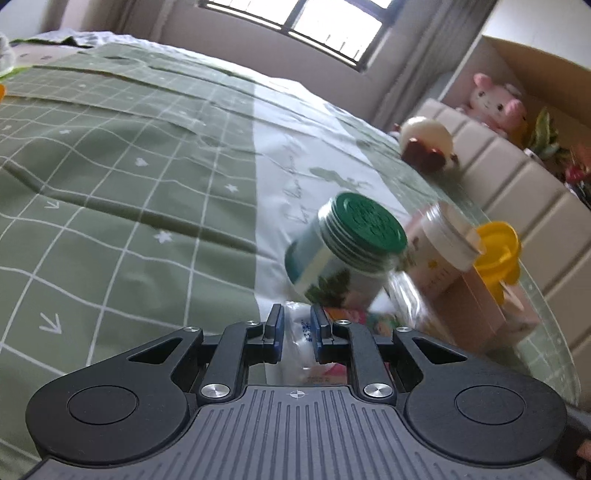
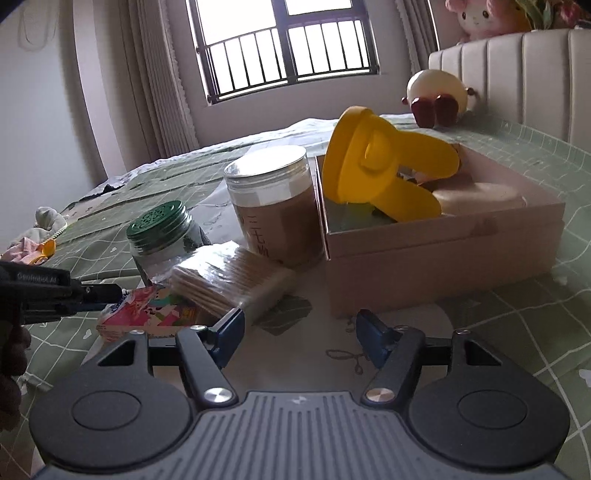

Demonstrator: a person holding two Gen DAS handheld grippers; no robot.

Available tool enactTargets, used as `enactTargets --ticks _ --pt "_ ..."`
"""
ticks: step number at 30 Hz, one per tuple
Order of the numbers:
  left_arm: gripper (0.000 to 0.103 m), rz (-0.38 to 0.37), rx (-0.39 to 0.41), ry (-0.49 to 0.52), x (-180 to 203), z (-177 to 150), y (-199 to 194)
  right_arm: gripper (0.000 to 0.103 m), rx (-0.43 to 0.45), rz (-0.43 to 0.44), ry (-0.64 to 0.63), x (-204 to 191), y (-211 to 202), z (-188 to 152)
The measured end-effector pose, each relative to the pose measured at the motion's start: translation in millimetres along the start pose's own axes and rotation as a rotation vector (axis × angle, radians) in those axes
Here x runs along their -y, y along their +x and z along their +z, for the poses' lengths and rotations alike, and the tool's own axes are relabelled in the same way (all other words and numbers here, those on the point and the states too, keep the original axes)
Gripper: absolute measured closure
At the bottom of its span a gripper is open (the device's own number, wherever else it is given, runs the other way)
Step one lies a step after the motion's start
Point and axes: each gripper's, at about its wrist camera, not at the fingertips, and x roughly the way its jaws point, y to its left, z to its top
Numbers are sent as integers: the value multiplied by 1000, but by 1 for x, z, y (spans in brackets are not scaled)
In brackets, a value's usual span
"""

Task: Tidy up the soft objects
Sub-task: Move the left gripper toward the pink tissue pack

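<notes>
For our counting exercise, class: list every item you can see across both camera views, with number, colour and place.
Bedspread: one, green check, under everything.
Box: one, pink, open, on the bed.
Yellow toy: one, leaning in the box.
Tall jar: one, clear with brown contents, left of the box.
Small jar: one, clear, green lid, left of the tall jar.
Stick pack: one, clear wrap, before the jars.
Tissue packet: one, pink print, held by the left gripper.
Round plush: one, cream, by the headboard.
Pink plush: one, behind the headboard.
Left gripper: shut.
Right gripper: open.
</notes>
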Motion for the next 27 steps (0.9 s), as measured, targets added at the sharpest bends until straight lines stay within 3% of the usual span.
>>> enactTargets --ticks 11,21,27 --pt "83 -84 -57 39 3 -24 -15 25 -66 -2 -14 -3 15 -1" --pt "81 -78 -68 122 26 -50 -37 20 -69 18 -15 -3 16 -1" --pt "81 -113 -57 178 41 -77 -51 19 -78 15 -44 -6 17 -1"
